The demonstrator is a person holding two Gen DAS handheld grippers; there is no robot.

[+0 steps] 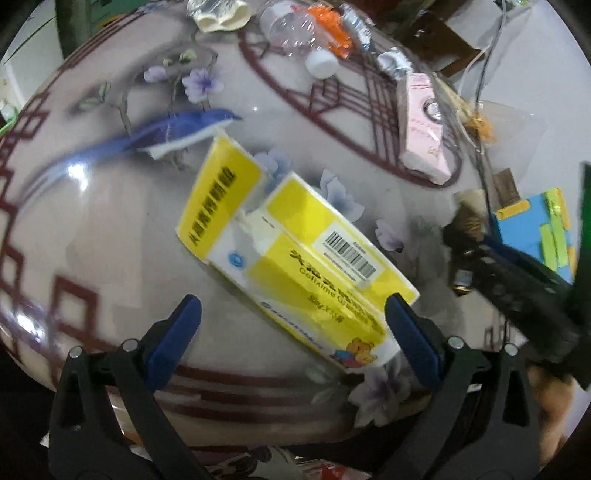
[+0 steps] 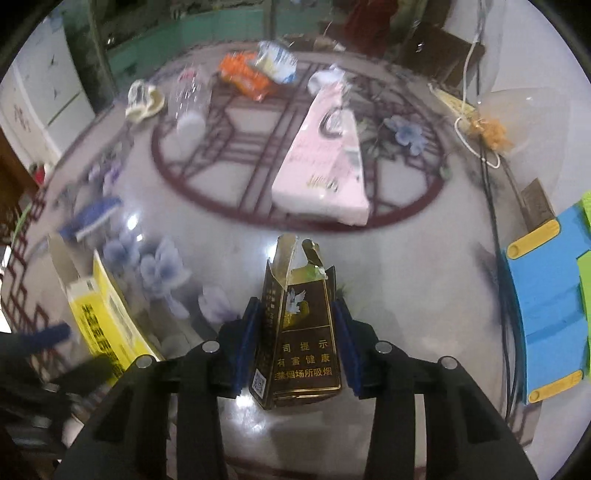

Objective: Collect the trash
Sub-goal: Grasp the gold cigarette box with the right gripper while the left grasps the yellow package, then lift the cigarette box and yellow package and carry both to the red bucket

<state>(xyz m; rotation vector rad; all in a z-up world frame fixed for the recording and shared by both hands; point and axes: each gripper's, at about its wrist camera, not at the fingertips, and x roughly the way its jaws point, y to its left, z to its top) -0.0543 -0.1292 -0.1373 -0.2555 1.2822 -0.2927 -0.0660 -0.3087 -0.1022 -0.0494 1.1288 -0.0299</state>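
- As seen from the left wrist, the left tongs (image 1: 291, 314) are spread wide and held empty above the yellow medicine box (image 1: 295, 258), which lies flat on the patterned tabletop (image 1: 110, 221) with one flap open. Its lower end sits between the blue pads (image 1: 410, 332), but no pad is pressed on it. Further trash is scattered at the far edge: a clear plastic bottle (image 1: 291, 29), an orange wrapper (image 1: 332, 27) and a pink packet (image 1: 424, 129).
- From the right wrist, the right tongs (image 2: 297, 339) are narrowed around a dark cigarette pack (image 2: 299, 339) with its lid torn open. The pads appear to rest against its sides, though firm pressure cannot be confirmed.
- The step in hand is judged to be a double pick-up. Next, the left tongs would need to be lowered and closed across the box, and the pack squeezed firmly before lifting.
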